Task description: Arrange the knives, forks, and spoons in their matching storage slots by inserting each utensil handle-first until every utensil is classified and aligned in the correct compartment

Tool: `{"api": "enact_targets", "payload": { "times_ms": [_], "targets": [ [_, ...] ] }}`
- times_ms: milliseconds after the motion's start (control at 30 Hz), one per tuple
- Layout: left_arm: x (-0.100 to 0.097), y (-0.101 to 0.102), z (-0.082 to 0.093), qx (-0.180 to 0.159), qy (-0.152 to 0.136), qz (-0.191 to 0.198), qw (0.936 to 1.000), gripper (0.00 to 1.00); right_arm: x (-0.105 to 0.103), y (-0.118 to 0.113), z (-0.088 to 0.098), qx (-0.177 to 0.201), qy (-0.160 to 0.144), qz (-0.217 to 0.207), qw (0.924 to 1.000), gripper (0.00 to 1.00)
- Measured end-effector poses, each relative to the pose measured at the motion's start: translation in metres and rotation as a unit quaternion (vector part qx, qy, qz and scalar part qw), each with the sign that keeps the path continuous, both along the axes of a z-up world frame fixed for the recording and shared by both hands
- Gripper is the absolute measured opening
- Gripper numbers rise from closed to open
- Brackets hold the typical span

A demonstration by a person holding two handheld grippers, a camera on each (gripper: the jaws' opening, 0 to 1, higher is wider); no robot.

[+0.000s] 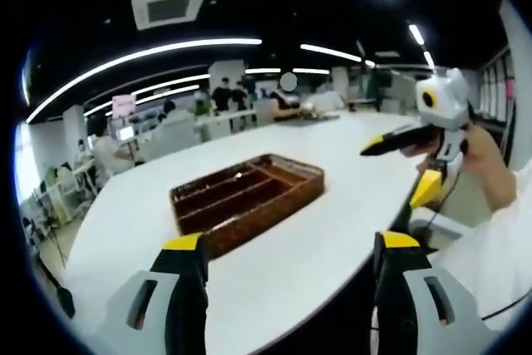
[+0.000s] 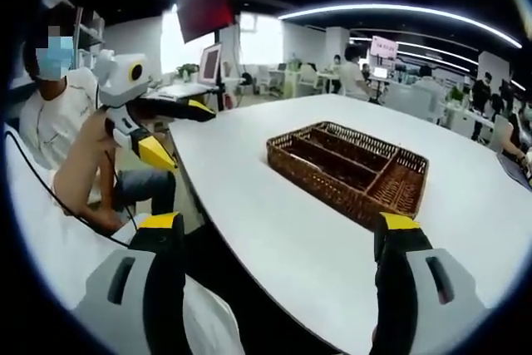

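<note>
Grippers both wide open, holding nothing: left gripper [image 1: 289, 259], right gripper [image 2: 281, 243]. Wicker tray [image 1: 249, 205] with divided slots sits on the white table [image 1: 332, 164], ahead of both sets of jaws, apart from them.

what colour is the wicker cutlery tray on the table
Dark brown woven wicker tray, clearest in the right gripper view, sitting on the white table.
</note>
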State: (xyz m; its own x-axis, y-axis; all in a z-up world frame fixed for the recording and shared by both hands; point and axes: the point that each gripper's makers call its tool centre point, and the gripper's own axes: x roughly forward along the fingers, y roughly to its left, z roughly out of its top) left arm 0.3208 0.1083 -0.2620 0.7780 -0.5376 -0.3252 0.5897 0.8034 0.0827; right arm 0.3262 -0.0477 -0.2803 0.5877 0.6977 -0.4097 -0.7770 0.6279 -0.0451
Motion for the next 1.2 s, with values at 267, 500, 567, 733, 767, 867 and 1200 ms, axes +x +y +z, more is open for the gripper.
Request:
{"api": "enact_targets", "payload": {
  "times_ms": [267,500,567,733,767,867,1200],
  "targets": [
    [0.0002,0.0011,-0.0027,0.0,0.004,0.001,1.0,0.84,0.0022,-0.002,-0.0011,-0.002,0.0,-0.004,1.0,0.98],
    [0.0007,0.0005,-0.006,0.001,0.008,0.001,1.0,0.84,0.0027,-0.0039,-0.0018,-0.001,0.001,-0.006,1.0,0.98],
    [0.0004,0.0006,-0.0059,0.001,0.007,0.001,1.0,0.84,0.0025,-0.004,-0.0019,-0.001,0.001,-0.006,1.0,0.98],
    [-0.0003,0.0024,-0.0054,0.001,0.006,0.003,1.0,0.84,0.0028,-0.0056,-0.001,0.0,0.0,-0.007,1.0,0.98],
    [-0.0003,0.0026,-0.0056,0.001,0.007,0.004,1.0,0.84,0.0032,-0.006,-0.0009,0.0,0.0,-0.008,1.0,0.98],
    [-0.0002,0.003,-0.0057,0.001,0.007,0.004,1.0,0.84,0.0035,-0.006,0.0004,0.002,-0.001,-0.009,1.0,0.98],
    [-0.0002,0.0044,-0.0043,0.001,0.006,0.005,1.0,0.84,0.0018,-0.0047,0.0026,0.004,-0.003,-0.011,0.9999,0.98]
  ]
}}
